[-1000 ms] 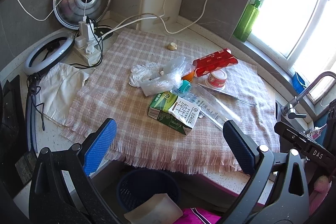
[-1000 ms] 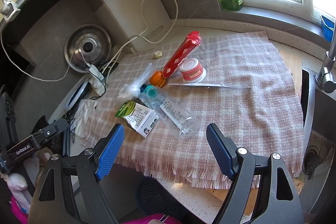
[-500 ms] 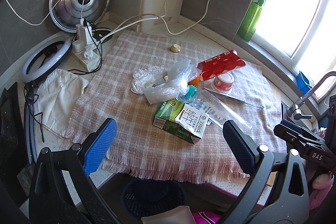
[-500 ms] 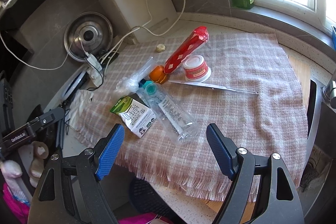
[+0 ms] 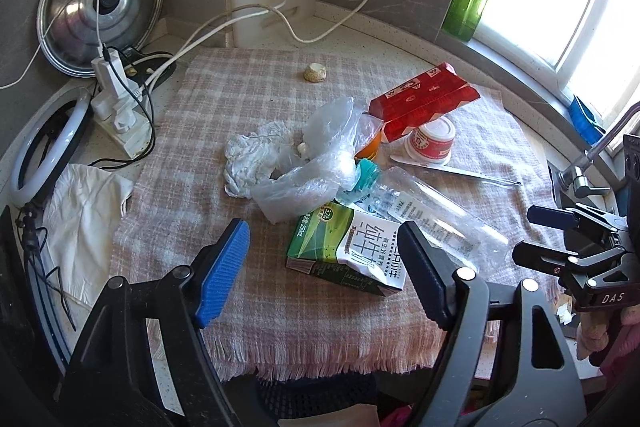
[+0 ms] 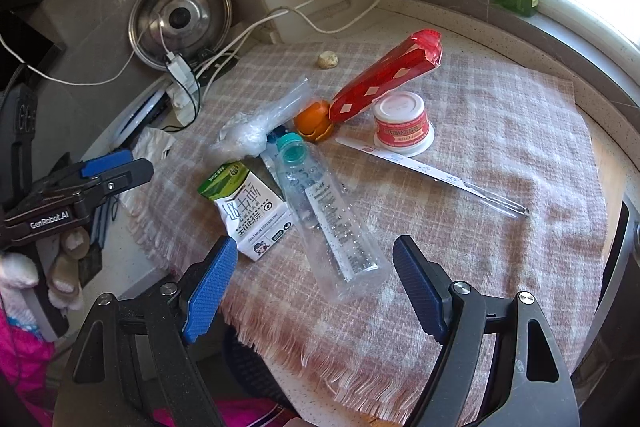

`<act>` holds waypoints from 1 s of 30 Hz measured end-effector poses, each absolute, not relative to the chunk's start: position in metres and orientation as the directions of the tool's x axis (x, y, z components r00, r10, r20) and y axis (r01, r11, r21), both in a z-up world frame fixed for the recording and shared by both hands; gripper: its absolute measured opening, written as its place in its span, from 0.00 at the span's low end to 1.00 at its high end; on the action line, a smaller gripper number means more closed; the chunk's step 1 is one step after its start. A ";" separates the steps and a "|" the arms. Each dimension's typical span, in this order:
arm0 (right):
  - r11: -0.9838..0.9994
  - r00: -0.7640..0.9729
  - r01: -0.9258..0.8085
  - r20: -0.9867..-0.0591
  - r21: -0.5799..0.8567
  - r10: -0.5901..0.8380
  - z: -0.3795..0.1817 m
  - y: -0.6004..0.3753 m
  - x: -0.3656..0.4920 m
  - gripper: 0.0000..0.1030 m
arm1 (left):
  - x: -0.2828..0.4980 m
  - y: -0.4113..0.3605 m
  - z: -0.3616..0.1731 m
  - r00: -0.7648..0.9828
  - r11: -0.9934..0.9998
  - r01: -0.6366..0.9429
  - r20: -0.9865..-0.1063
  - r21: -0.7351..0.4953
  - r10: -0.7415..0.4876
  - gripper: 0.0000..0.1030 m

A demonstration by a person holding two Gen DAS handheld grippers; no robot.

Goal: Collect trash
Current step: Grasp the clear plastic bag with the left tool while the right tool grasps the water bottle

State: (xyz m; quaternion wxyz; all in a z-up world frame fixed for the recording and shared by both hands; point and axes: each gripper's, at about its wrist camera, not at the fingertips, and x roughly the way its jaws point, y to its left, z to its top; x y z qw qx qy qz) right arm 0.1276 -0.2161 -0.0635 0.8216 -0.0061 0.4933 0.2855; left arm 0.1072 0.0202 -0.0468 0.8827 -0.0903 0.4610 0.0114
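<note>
1. Approaching the milk carton with my left gripper: its fingers have just been narrowing, the carton lies in the gap between them, and the pads do not yet press on it, so I hold nothing there.
2. My right gripper hangs released over the near end of the clear plastic bottle; its fingers are spread and empty.
3. The trash lies in a cluster on the checked cloth covering the desk: carton and bottle touching side by side, a crumpled plastic bag resting against the carton's far end, then the red carton, the yogurt cup and an orange peel.
4. A dark basket shows below the desk's near edge; I judge it to be the bin.
5. Risk: the carton lies skewed to my left fingers, so a close from here could catch only a corner and spin it into the bottle.
6. Risk: the bottle is round and light; a nudge could roll it off the near edge.
7. Risk: the bag overlaps the carton and may drag along or spill.
8. Risk: both grippers work close together and could collide.
9. Risk: a finger tip could snag the cloth fringe and pull everything.
</note>
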 end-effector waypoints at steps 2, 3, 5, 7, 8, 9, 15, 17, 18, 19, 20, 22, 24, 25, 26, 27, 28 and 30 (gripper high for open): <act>0.831 0.328 -0.483 -0.822 0.278 0.466 -0.067 -0.212 0.134 0.78 | 0.118 0.022 -0.054 0.556 0.984 -0.097 -0.829 -0.147 -0.069 0.76; 0.828 0.317 -0.487 -0.827 0.278 0.465 -0.069 -0.210 0.137 0.78 | 0.123 0.022 -0.057 0.548 0.985 -0.094 -0.834 -0.145 -0.070 0.76; 0.821 0.300 -0.501 -0.835 0.274 0.461 -0.073 -0.205 0.142 0.78 | 0.132 0.020 -0.062 0.533 0.987 -0.082 -0.843 -0.139 -0.074 0.76; 0.815 0.283 -0.516 -0.846 0.264 0.453 -0.076 -0.200 0.147 0.78 | 0.142 0.018 -0.067 0.518 0.990 -0.070 -0.853 -0.123 -0.069 0.75; 0.811 0.275 -0.524 -0.850 0.259 0.449 -0.077 -0.197 0.150 0.78 | 0.147 0.016 -0.070 0.507 0.992 -0.059 -0.859 -0.111 -0.066 0.75; 0.807 0.267 -0.534 -0.854 0.254 0.446 -0.079 -0.193 0.152 0.78 | 0.152 0.014 -0.073 0.494 0.994 -0.046 -0.867 -0.097 -0.061 0.72; 0.791 0.220 -0.563 -0.879 0.239 0.422 -0.090 -0.180 0.168 0.77 | 0.180 0.007 -0.090 0.442 1.000 -0.005 -0.897 -0.024 -0.020 0.69; 0.789 0.208 -0.570 -0.888 0.230 0.410 -0.094 -0.175 0.173 0.77 | 0.187 0.006 -0.094 0.430 1.000 0.004 -0.903 -0.007 -0.008 0.69; 0.787 0.202 -0.574 -0.892 0.227 0.405 -0.097 -0.173 0.175 0.77 | 0.190 0.006 -0.096 0.423 1.000 0.011 -0.906 0.002 -0.003 0.69; 0.784 0.197 -0.580 -0.895 0.223 0.401 -0.099 -0.170 0.177 0.77 | 0.193 0.005 -0.098 0.416 1.000 0.018 -0.909 0.010 0.001 0.69; 0.782 0.192 -0.585 -0.899 0.218 0.394 -0.102 -0.168 0.178 0.77 | 0.195 0.005 -0.100 0.411 1.000 0.024 -0.912 0.017 0.005 0.69; 0.782 0.189 -0.591 -0.908 0.200 0.375 -0.107 -0.164 0.181 0.77 | 0.200 0.004 -0.104 0.399 0.999 0.033 -0.917 0.025 0.010 0.69; 0.782 0.180 -0.595 -0.916 0.188 0.357 -0.113 -0.162 0.186 0.77 | 0.204 0.004 -0.108 0.390 0.999 0.036 -0.921 0.031 0.015 0.69; 0.782 0.177 -0.596 -0.921 0.181 0.348 -0.116 -0.161 0.188 0.77 | 0.205 0.004 -0.110 0.387 0.999 0.038 -0.922 0.037 0.019 0.69; 0.783 0.173 -0.597 -0.925 0.175 0.339 -0.118 -0.161 0.190 0.77 | 0.206 0.003 -0.111 0.388 0.998 0.040 -0.921 0.042 0.024 0.68; 0.782 0.168 -0.599 -0.928 0.172 0.332 -0.121 -0.160 0.192 0.75 | 0.207 0.002 -0.112 0.389 0.998 0.045 -0.921 0.044 0.023 0.66; 0.781 0.161 -0.600 -0.931 0.171 0.328 -0.123 -0.159 0.194 0.74 | 0.208 0.001 -0.113 0.385 0.998 0.050 -0.923 0.041 0.019 0.62; 0.777 0.152 -0.606 -0.934 0.170 0.323 -0.127 -0.158 0.197 0.71 | 0.209 0.000 -0.116 0.379 0.998 0.056 -0.925 0.038 0.014 0.61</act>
